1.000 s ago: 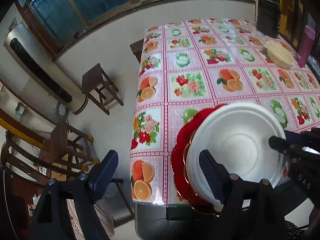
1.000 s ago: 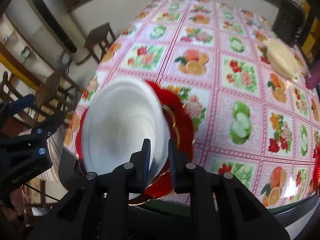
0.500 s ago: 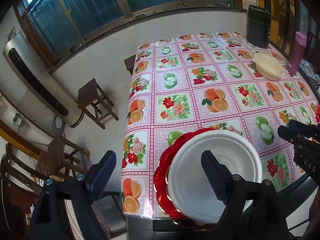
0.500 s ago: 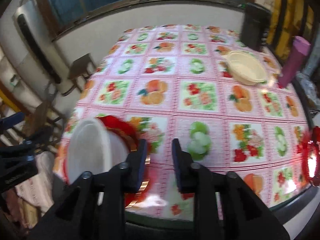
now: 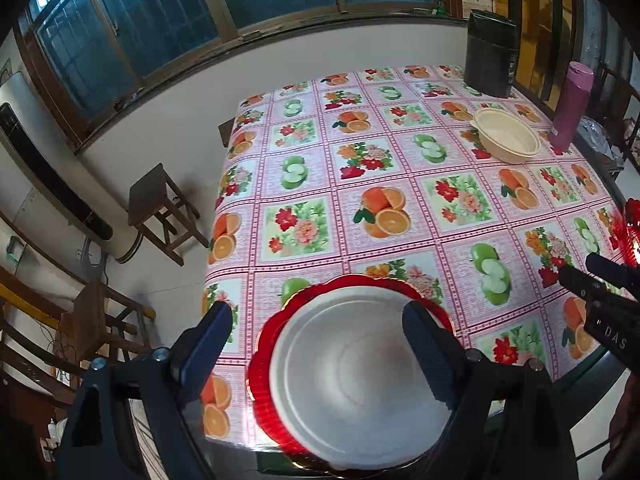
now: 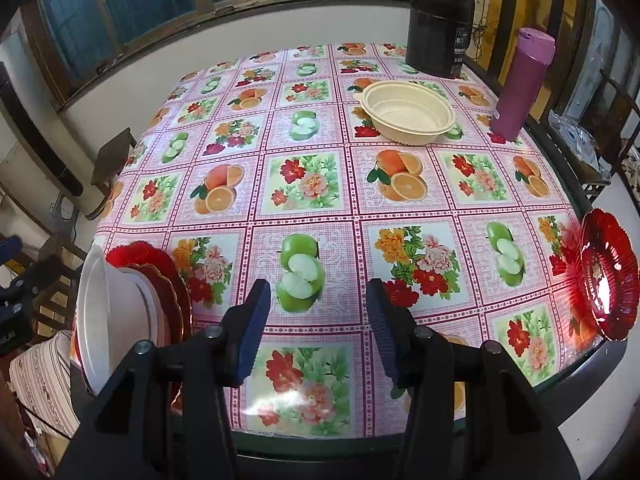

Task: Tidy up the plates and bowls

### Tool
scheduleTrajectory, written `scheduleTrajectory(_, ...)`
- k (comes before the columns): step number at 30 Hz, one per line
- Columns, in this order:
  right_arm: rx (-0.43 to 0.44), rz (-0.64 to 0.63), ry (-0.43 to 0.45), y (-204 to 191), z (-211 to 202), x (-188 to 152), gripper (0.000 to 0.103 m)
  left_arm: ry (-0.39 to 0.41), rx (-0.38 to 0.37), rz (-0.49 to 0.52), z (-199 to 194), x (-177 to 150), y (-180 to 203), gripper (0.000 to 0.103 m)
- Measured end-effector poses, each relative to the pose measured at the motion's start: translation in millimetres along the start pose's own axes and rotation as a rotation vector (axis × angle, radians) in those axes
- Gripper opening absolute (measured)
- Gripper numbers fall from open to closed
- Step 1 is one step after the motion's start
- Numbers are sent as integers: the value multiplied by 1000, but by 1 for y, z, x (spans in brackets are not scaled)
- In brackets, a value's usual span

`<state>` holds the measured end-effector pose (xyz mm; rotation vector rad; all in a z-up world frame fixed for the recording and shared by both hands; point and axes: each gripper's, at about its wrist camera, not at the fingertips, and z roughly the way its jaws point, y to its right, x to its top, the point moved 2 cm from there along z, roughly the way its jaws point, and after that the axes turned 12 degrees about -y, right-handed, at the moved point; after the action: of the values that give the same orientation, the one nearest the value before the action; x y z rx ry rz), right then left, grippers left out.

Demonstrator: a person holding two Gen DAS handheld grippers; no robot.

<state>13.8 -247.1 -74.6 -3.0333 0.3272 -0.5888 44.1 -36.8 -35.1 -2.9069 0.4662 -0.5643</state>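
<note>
A white bowl (image 5: 352,384) sits on a red plate (image 5: 264,360) at the table's near left edge. My left gripper (image 5: 316,344) hangs open above this stack: one finger stands left of the red rim, the other in front of the bowl, and neither pad touches. In the right wrist view the same white bowl (image 6: 108,312) rests on stacked red plates (image 6: 176,284) at the left. My right gripper (image 6: 318,320) is over bare tablecloth to the right of them, its jaws opening with nothing between. A second red plate (image 6: 608,276) lies at the near right corner. A cream bowl (image 6: 408,112) stands at the back.
A purple bottle (image 6: 520,88) and a black pot (image 6: 438,28) stand at the far right of the fruit-patterned table (image 6: 320,184). Wooden stools (image 5: 160,208) and chairs stand on the floor to the left. My right gripper's tip (image 5: 600,300) shows at the left wrist view's right edge.
My right gripper let go of the white bowl's rim, opened and moved right, away from the stack. The left gripper drew back from the table, still open.
</note>
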Motion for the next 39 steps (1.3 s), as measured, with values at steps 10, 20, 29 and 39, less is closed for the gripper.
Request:
scheduleTrajectory(10,-13,-10,3,10,-11,-7,51,8,-58,8,4,10,28,89)
scheduleTrajectory(20,-38,-10,19,21,-24,-12,51,22,-101,56,3,18,62,91)
scheduleTrajectory(29,-61,13,15,37,-28,-12,51,16,-135,82,7,25,83,91)
scheduleTrajectory(39,-73,31,2,51,-25,-11,51,-2,-147,102,17,32,105,91)
